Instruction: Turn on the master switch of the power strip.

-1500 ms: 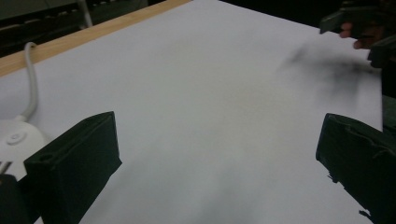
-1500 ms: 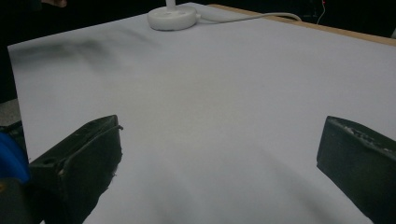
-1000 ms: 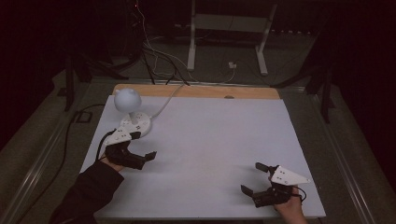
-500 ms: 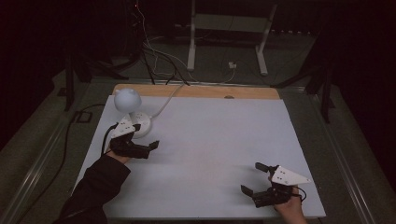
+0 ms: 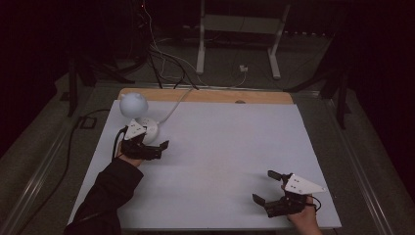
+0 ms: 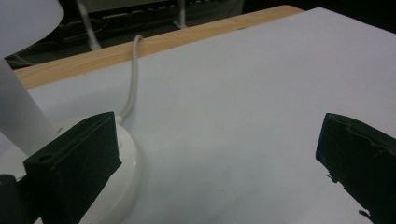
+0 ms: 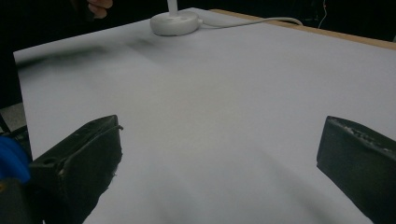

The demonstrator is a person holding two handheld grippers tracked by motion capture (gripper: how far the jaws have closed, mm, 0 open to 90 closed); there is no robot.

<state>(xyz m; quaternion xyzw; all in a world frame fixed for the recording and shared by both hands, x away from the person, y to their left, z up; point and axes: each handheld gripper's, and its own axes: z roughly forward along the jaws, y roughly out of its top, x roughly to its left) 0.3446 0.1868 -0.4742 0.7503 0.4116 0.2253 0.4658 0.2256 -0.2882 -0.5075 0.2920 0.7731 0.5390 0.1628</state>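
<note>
Both grippers gape empty: left gripper (image 5: 155, 145) beside lamp base (image 5: 149, 129), right gripper (image 5: 268, 187) low.

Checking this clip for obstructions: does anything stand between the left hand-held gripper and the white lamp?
Nothing visible does. The left hand-held gripper is open right beside the lamp's round base, with bare white table around them.

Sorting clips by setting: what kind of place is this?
Probably a dim lab or recording room: a white-covered table holding just a lamp, loose cables on the floor and a metal stand behind it.
</note>
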